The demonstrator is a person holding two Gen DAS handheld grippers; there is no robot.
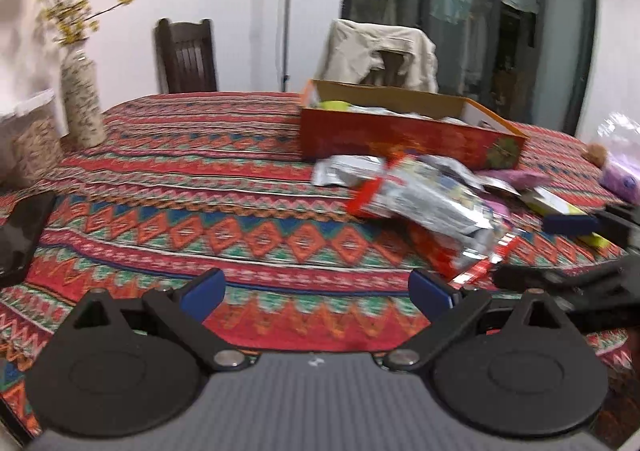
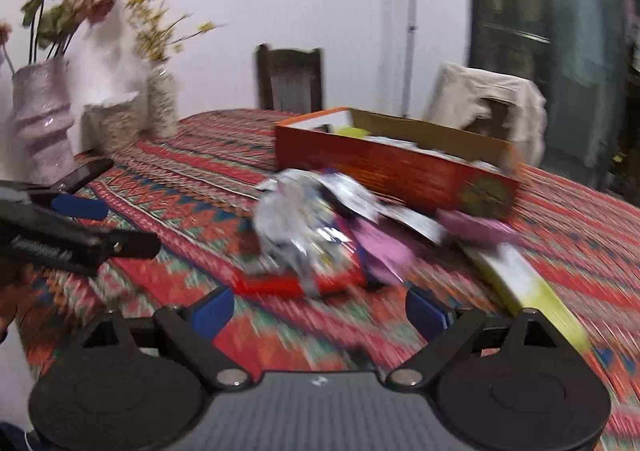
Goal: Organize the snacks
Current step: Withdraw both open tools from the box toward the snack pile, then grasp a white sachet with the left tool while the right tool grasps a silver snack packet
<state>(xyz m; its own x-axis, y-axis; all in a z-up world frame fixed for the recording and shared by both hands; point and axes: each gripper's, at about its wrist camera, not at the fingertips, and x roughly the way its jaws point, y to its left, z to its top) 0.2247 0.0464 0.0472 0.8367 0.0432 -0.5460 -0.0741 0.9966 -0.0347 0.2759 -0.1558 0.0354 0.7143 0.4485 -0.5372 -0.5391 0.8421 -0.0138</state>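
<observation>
Both pairs of tongs stand wide and empty over the patterned bench (image 1: 168, 179), so the step in hand looks like choosing and taking the next loose packet for the orange box (image 1: 404, 135). Ahead of the left tongs (image 1: 316, 291) and off to their right lies the snack pile; its nearest piece is a silver packet with red ends (image 1: 420, 203), lying aslant on other wrappers, with the box just beyond it. From the right tongs (image 2: 320, 311) the same silver packet (image 2: 304, 239) sits almost straight ahead and near, a pink packet (image 2: 384, 247) touches it on the right, and a yellow-green packet (image 2: 520, 283) runs along the right finger's side. The box (image 2: 400, 167) lies past the pile and already holds some packets. By my reading the right tongs are better placed for the silver packet: bring them forward and low, one pad to each long side, and close on the flat crimped end, not the puffed middle, since foil of this kind will likely slip and crumple. Lift only this packet; the pink one beneath its edge may drag along. Keep the left tongs (image 2: 76, 207), seen at the right tongs' far left, clear of the path, or use them to steady the pile. Both views are blurred, so finer detail of the wrappers cannot be told.
</observation>
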